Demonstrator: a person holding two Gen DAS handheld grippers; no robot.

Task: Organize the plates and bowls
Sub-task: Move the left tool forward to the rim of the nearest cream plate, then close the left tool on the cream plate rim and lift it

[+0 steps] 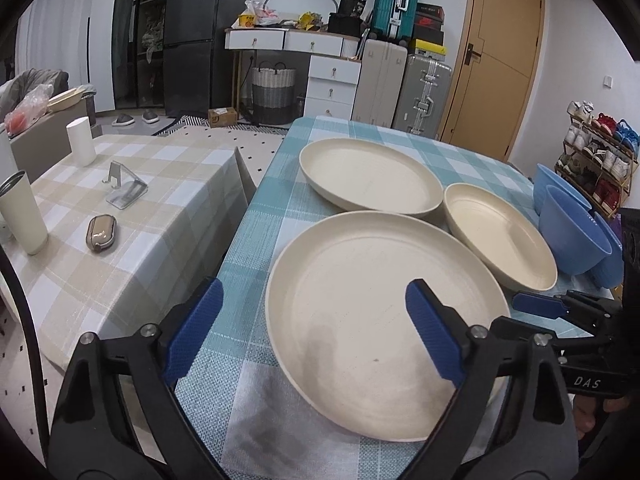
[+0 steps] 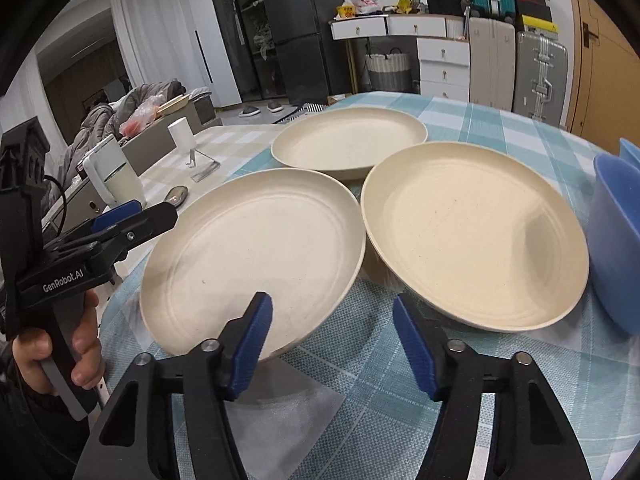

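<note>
Three cream plates on the table (image 1: pixel 256 240). Left tongs (image 1: pixel 316 328) released, straddling the near plate's (image 1: pixel 384 320) left rim. Right tongs (image 2: pixel 332 340) released, its left pad over that plate's right rim; side plate (image 2: pixel 472 236) just beyond. Blue bowls (image 1: pixel 572 232) rightmost.

A lived-in home, main room of a flat doing duty as dining and storage space. Two tables under checked cloths, the teal one (image 1: pixel 280 208) with cream plates (image 1: pixel 368 176) on it, and beside its left edge the beige one (image 1: pixel 168 184); a tall dark fridge (image 1: pixel 204 36) stands against the far wall. Also suitcases (image 1: pixel 394 4) stacked by a wooden door (image 1: pixel 504 60), a white drawer desk (image 1: pixel 332 76) cluttered on top, a laundry basket (image 1: pixel 273 88), a full shoe rack (image 1: pixel 596 160), slippers (image 1: pixel 136 118) on the floor.
</note>
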